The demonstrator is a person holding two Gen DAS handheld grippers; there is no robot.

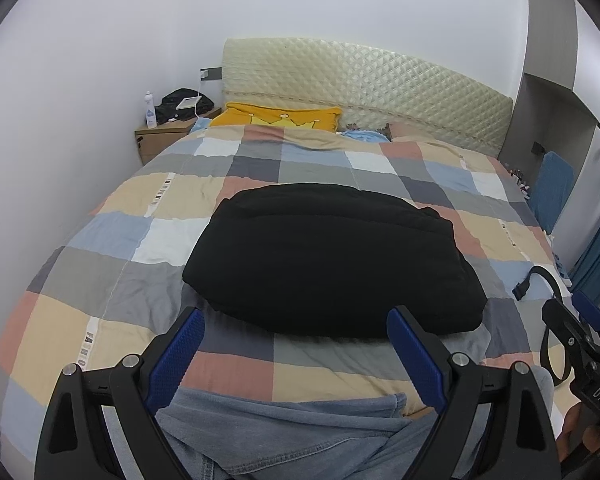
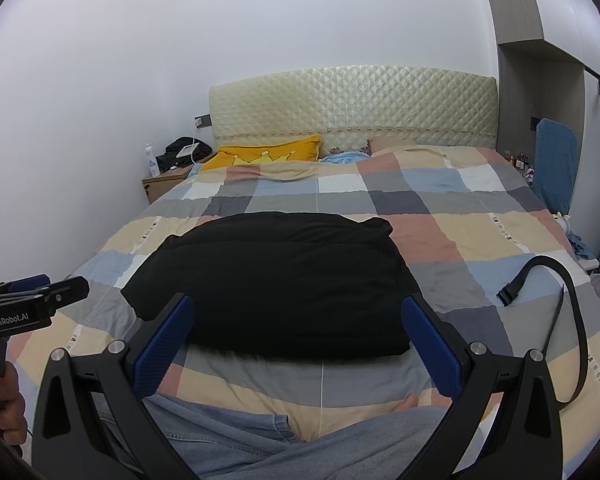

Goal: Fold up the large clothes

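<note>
A black garment [image 1: 332, 260] lies folded into a thick bundle on the checked bedspread [image 1: 112, 280], near the middle of the bed; the right wrist view shows the same black garment [image 2: 276, 284]. My left gripper [image 1: 296, 320] hovers just short of its near edge, open, with nothing between its blue pads [image 1: 176, 356]. My right gripper [image 2: 298, 308] is also open and empty, its blue pads [image 2: 432, 348] spread before the bundle's near edge. Each gripper shows at the edge of the other's view: the right one [image 1: 584, 344], the left one [image 2: 32, 300].
A person's denim-clad legs [image 1: 284, 436] rest on the bed under both grippers. A black strap [image 2: 548, 280] lies on the bedspread at right. A yellow pillow [image 1: 280, 116] sits by the quilted headboard [image 1: 364, 88]. A wooden nightstand [image 1: 160, 136] holds a bottle and dark items. A blue cloth [image 2: 554, 160] hangs at right.
</note>
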